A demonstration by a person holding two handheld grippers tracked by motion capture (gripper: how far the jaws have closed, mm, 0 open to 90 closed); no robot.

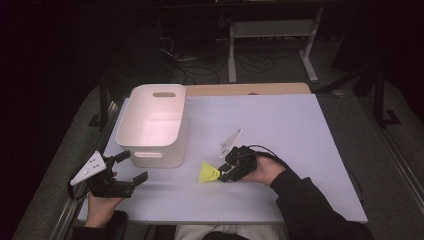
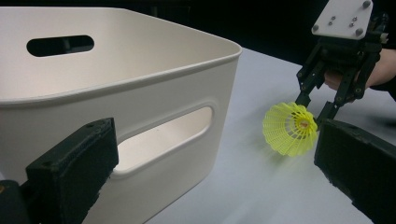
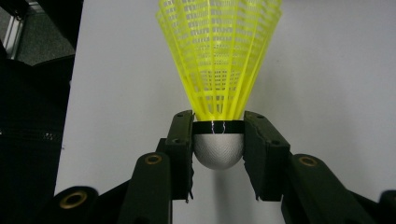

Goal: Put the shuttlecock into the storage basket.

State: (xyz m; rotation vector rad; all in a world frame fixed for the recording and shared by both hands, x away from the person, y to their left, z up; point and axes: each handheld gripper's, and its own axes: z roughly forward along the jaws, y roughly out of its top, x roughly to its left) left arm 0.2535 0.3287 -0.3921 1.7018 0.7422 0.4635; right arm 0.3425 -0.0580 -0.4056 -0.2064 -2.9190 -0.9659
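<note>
On a white table [image 1: 300, 130], a white bin [image 1: 152, 125] stands far left, the left gripper [image 1: 131, 167] spread wide just near of it, while the right gripper [image 1: 222, 174] clamps a yellow shuttlecock [image 1: 207, 173] (skirt pointing left) mid-table.

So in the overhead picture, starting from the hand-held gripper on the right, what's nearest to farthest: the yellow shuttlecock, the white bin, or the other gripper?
1. Yellow shuttlecock: clamped in the right hand-held gripper, at its tip.
2. White bin: to its left, farther back on the table.
3. Left hand-held gripper: at the table's near left edge, in front of the bin.
</note>
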